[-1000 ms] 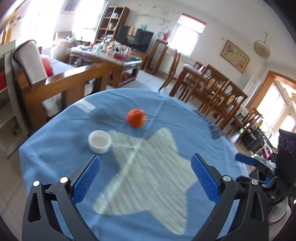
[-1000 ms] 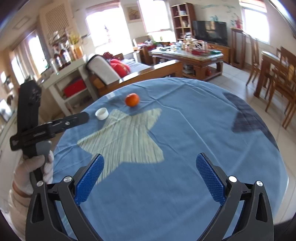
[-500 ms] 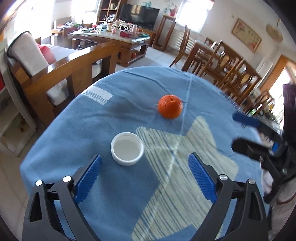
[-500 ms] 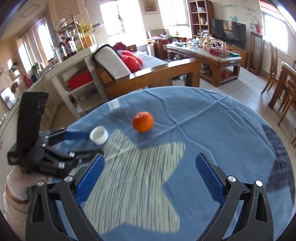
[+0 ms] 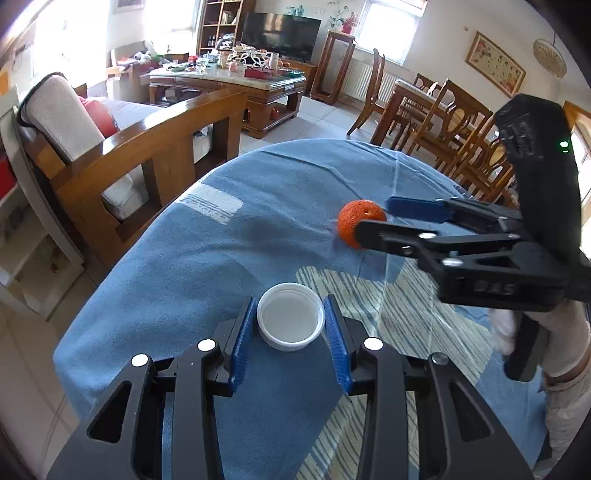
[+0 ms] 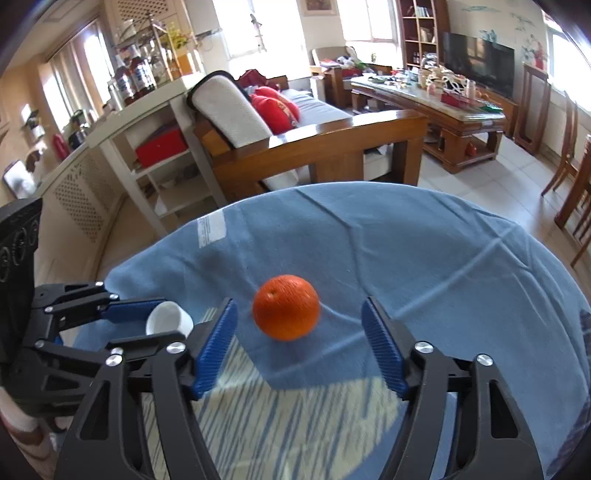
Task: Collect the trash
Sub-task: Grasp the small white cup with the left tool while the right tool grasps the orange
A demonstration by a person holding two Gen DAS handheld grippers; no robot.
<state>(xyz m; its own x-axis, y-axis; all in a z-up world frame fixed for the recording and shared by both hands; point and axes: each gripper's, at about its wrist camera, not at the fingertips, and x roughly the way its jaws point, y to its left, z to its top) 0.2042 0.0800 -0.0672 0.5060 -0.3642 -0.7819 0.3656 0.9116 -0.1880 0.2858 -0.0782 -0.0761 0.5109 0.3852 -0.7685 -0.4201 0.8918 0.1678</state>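
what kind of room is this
Most likely a home's open living and dining room: a television behind a cluttered wooden coffee table, a cushioned wooden sofa, and dining chairs to the side.

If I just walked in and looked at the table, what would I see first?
Probably the bright orange, sitting alone on the blue tablecloth, right in front of the wide-open right gripper. Next, the little white cup near the table's edge, with the left gripper and its blue fingers closed against both its sides.
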